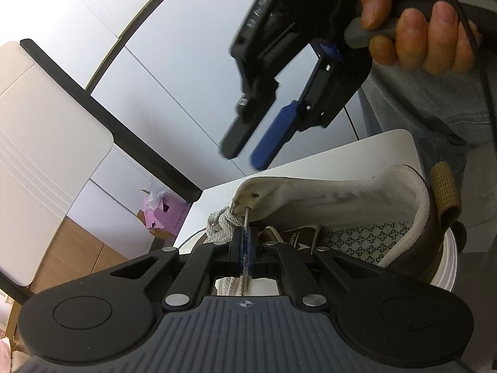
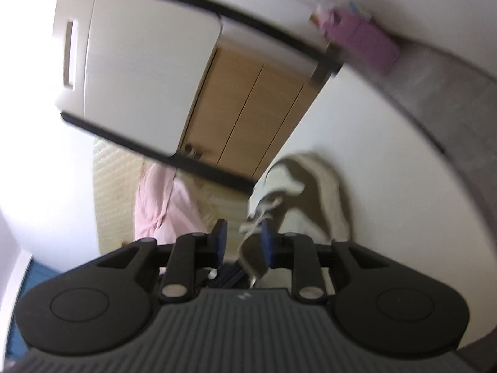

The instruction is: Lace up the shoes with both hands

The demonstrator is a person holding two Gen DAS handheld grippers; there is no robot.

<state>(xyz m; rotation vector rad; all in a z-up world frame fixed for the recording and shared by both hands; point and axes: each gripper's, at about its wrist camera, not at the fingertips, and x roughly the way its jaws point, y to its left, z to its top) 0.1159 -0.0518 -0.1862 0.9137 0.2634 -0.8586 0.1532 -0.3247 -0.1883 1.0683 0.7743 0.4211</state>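
My left tool pinching the white lace at the beige shoe on the white desk, my right tool spread, empty, raised above.

The right gripper has its jaws apart before a blurred beige-and-brown shoe on a white table.

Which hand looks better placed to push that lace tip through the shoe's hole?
Probably the left. The left gripper is shut on the white lace, its tip right at the shoe eyelet. The right gripper hangs open above, holding nothing.
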